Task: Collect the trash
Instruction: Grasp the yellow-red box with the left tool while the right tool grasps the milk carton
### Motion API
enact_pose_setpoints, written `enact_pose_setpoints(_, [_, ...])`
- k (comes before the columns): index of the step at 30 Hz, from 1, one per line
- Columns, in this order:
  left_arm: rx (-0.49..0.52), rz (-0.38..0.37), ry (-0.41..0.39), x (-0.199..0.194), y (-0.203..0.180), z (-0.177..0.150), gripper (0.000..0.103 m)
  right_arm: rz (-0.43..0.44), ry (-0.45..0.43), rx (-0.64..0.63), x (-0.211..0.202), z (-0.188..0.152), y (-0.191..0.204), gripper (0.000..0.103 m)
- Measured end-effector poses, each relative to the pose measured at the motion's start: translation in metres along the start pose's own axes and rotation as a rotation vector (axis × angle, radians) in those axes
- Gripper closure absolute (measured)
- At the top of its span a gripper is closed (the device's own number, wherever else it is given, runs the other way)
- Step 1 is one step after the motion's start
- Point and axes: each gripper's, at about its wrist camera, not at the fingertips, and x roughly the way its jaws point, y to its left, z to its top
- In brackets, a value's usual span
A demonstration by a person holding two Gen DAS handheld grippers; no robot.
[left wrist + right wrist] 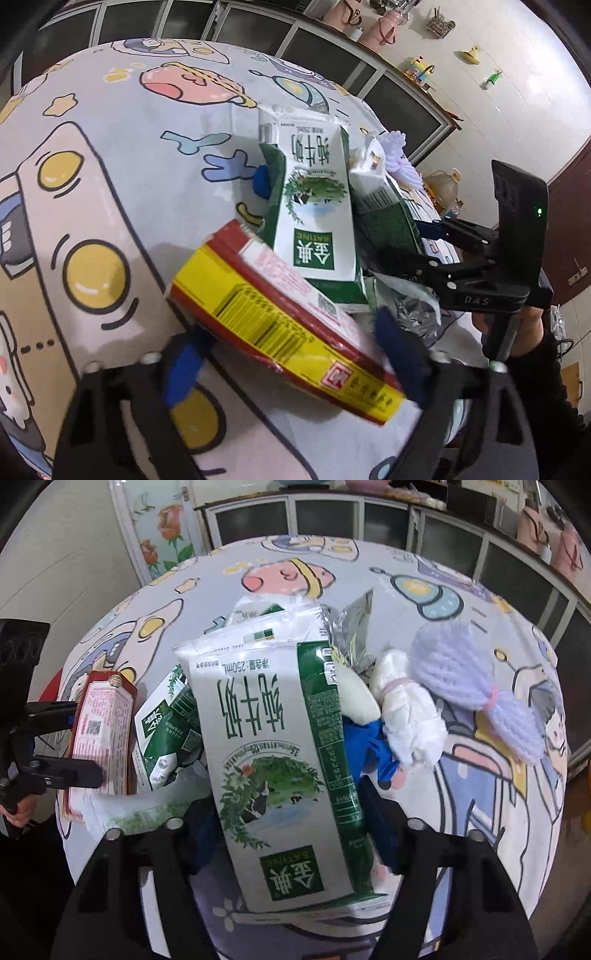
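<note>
A red and yellow box [280, 317] lies slantwise between the blue pads of my left gripper [291, 360], which looks shut on it. The right wrist view shows that same gripper [85, 738] at the left edge with the box [103, 731] between its fingers. A green and white milk carton [280, 760] fills the gap of my right gripper [295, 845], whose pads sit against its sides. A second, crumpled milk carton [166, 731] leans between the two. From the left wrist view the right gripper [402, 243] reaches in from the right.
A round table under a cartoon cloth [480, 812] carries the pile. A purple knitted net [476, 686], a white wrapped bundle [410, 716], a silver foil wrapper [354, 635] and something blue [369, 746] lie right of the carton. Dark glass-door cabinets [517, 565] stand behind.
</note>
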Motion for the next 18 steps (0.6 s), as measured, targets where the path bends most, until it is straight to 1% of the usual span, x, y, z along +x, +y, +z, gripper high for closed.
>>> enact_pose_setpoints(1, [-0.008,-0.011,0.01,0.003,0.0,0.001,0.045,0.006,-0.009,0.015,-0.002,-0.001,0.0,0.041])
enact_pose_setpoints(2, [-0.012,-0.018,0.014,0.004,0.0,0.001,0.055,0.002,-0.021,0.023,-0.004,-0.002,0.0,0.042])
enact_pose_setpoints(4, [-0.007,-0.033,0.009,0.002,-0.002,0.001,0.067,0.019,-0.047,0.061,-0.013,-0.006,-0.002,0.043])
enact_pose_setpoints(5, [-0.003,-0.044,0.004,-0.001,-0.004,0.0,0.072,0.025,-0.056,0.072,-0.018,-0.007,-0.003,0.044])
enact_pose_setpoints(7, [0.013,-0.056,-0.009,-0.012,-0.007,-0.003,0.075,0.037,-0.082,0.096,-0.032,-0.01,-0.007,0.045])
enact_pose_setpoints(9, [0.036,-0.04,-0.029,-0.022,-0.01,-0.005,0.078,0.054,-0.11,0.12,-0.048,-0.013,-0.009,0.046])
enact_pose_setpoints(11, [0.048,-0.039,-0.047,-0.034,-0.011,-0.009,0.078,0.055,-0.139,0.138,-0.063,-0.018,-0.011,0.046])
enact_pose_setpoints(14, [0.04,-0.049,-0.062,-0.049,-0.008,-0.013,0.078,0.064,-0.171,0.163,-0.082,-0.024,-0.012,0.046])
enact_pose_setpoints(16, [0.047,-0.047,-0.088,-0.062,-0.008,-0.017,0.078,0.072,-0.203,0.18,-0.098,-0.032,-0.012,0.046])
enact_pose_setpoints(18, [0.065,-0.049,-0.114,-0.075,-0.01,-0.018,0.078,0.06,-0.228,0.194,-0.112,-0.04,-0.012,0.046])
